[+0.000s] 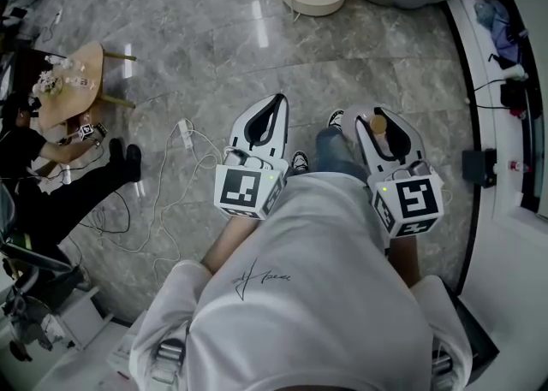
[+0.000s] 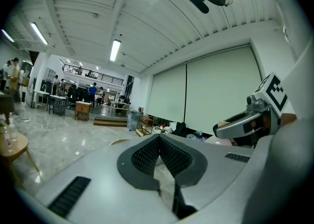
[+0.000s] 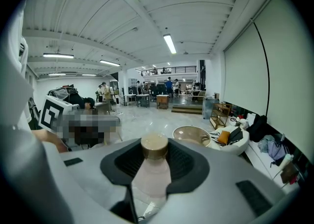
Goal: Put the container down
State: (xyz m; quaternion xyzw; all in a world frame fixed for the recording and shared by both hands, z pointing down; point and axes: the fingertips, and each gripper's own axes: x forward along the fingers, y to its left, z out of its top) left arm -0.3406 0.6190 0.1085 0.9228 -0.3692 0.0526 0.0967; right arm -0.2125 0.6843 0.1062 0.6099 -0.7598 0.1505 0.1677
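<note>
One capped container (image 3: 151, 176), gripped by right tongs (image 3: 155, 142), left tongs (image 2: 159, 139) pinched together

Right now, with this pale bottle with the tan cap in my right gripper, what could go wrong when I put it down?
1. The pale translucent container with a tan cap sits in the right gripper above bare grey marble floor. Opening here would likely drop it.
2. The small round wooden table to the left already carries small items, so space looks tight.
3. White cables lie on the floor that way, a trip risk.
</note>
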